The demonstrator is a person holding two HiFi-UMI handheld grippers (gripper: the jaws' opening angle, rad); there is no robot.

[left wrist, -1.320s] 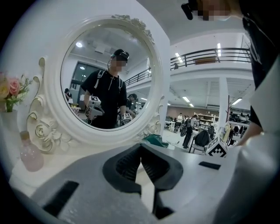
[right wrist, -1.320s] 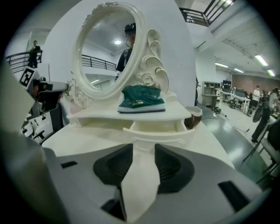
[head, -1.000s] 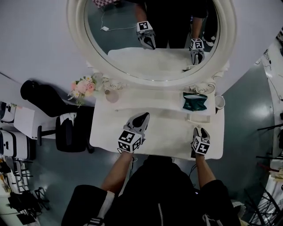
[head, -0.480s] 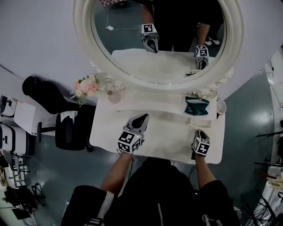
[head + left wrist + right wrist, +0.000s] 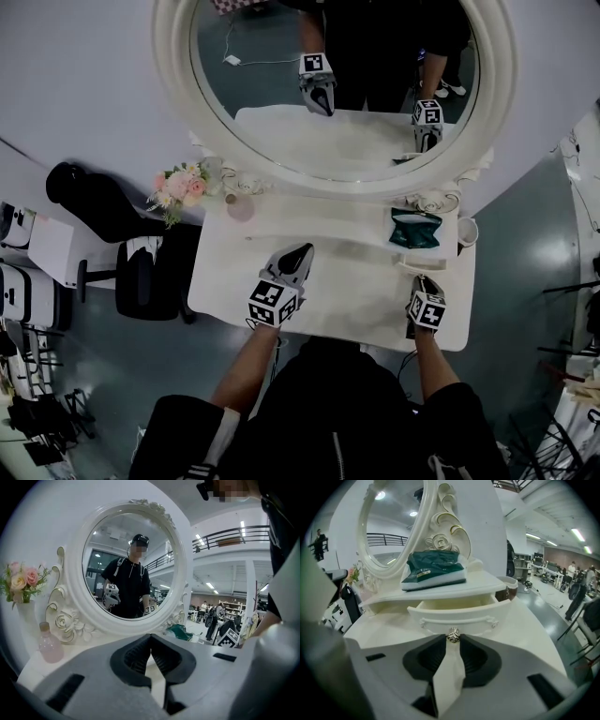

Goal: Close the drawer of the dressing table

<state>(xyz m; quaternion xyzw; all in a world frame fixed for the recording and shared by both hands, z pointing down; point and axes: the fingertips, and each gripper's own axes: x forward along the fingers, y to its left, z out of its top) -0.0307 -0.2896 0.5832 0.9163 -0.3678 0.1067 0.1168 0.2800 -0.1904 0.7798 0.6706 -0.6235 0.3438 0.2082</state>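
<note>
Right now the white dressing table (image 5: 347,291) fills the middle of your head view, its bare top spread between your two arms. Above it stands the oval mirror (image 5: 281,94) in its carved white frame, and both of your grippers show in the glass.

Your left gripper (image 5: 302,253) hangs over the middle of the tabletop. Its jaws are closed tip to tip with nothing between them, and it points toward the mirror.

Your right gripper (image 5: 425,278) sits at the table's right front, aimed at the small drawer (image 5: 454,616). The drawer stands pulled out from under the raised shelf on the right, so its pale inside shows.

On that shelf, directly above the drawer, lies a dark green packet (image 5: 433,569). A cup (image 5: 508,588) stands just beside it at the right edge. At the far left, pink flowers (image 5: 178,185) sit by the mirror's base, with a small pink bottle (image 5: 49,644) near them.

Smallest of all is the silver knob (image 5: 453,635) on the drawer's front: your right jaws have narrowed onto it and pinch it at their tips.
</note>
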